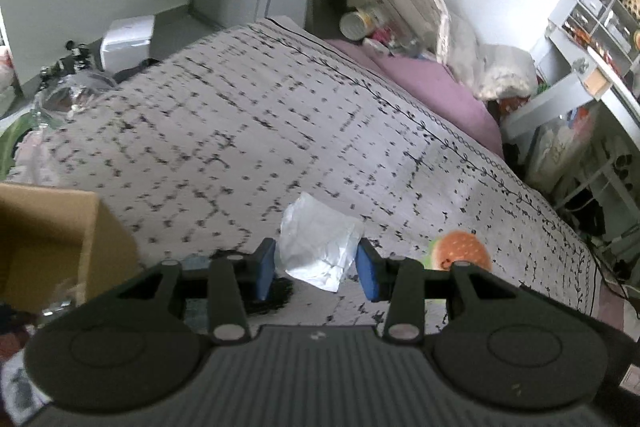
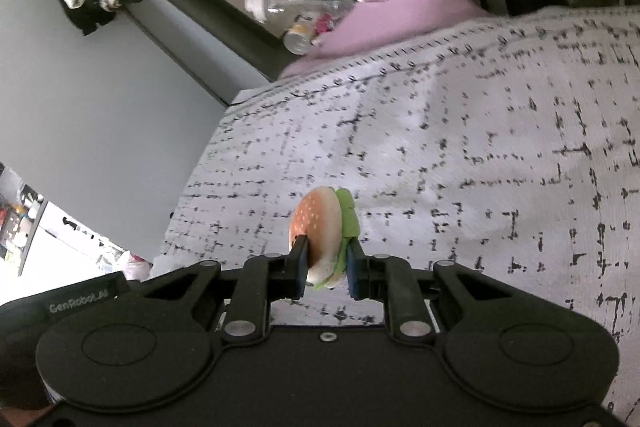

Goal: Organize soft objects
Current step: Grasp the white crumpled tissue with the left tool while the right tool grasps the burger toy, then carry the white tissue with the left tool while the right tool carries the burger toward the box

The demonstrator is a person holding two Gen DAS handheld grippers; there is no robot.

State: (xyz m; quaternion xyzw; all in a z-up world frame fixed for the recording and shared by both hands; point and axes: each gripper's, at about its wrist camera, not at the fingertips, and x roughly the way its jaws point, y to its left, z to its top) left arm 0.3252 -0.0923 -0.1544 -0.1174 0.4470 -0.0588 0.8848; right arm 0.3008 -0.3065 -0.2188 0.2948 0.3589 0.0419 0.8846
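My left gripper (image 1: 317, 269) is shut on a crumpled white soft packet (image 1: 320, 245), its blue pads (image 1: 265, 269) pressing both sides, lifted above the patterned bedspread (image 1: 240, 131). A toy burger (image 1: 460, 251) shows just right of that gripper. In the right wrist view my right gripper (image 2: 326, 269) is shut on the same soft toy burger (image 2: 324, 227), held on edge with bun to the left and green lettuce to the right, above the bedspread (image 2: 460, 147). A dark fabric item (image 1: 272, 297) lies under the left gripper, mostly hidden.
An open cardboard box (image 1: 52, 239) stands at the left beside the bed. Pink pillow (image 1: 436, 95), bottles and bags crowd the head of the bed. White shelving (image 1: 592, 39) stands to the right. Clutter lies on the floor at far left.
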